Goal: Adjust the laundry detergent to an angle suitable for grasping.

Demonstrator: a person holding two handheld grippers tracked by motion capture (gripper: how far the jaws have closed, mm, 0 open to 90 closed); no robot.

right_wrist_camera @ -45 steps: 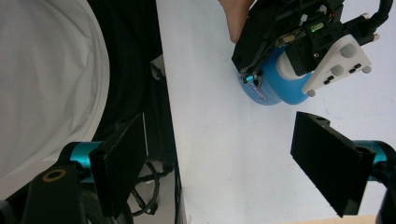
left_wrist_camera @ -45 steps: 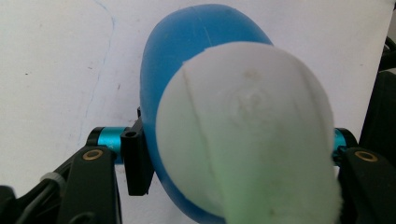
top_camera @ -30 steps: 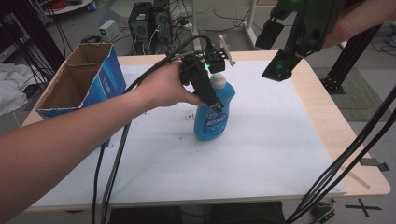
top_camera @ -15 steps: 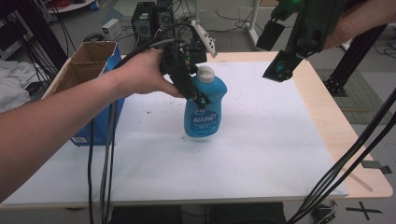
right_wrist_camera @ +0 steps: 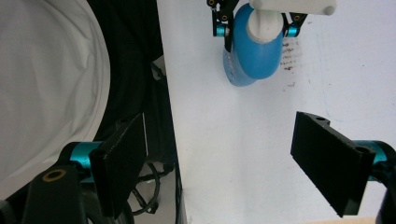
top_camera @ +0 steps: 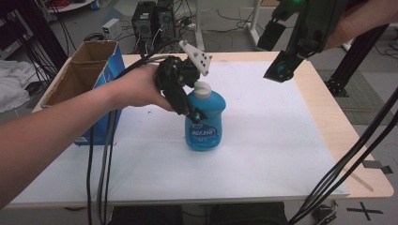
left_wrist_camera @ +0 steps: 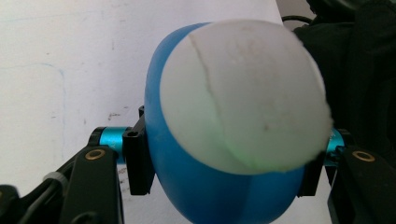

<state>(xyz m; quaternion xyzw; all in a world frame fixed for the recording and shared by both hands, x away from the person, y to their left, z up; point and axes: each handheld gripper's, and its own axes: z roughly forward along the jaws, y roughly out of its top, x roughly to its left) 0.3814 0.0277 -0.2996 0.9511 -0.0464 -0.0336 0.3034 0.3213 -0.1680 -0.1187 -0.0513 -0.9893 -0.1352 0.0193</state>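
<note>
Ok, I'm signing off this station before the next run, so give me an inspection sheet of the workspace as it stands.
Surface: white table top with a wooden rim, faint dark smudges near the bottle.
Job's things: blue bottle with a white cap, upright on the table.
Clutter: open cardboard box at the table's left edge.
Grippers: left gripper shut on the blue bottle, pads on its upper body below the cap; right gripper open, raised over the far right of the table, nothing between its jaws.
Cables: black cables hang off the near left edge; more cross the right corner.
Surroundings: computer towers on the floor behind the table; white cloth at left.
</note>
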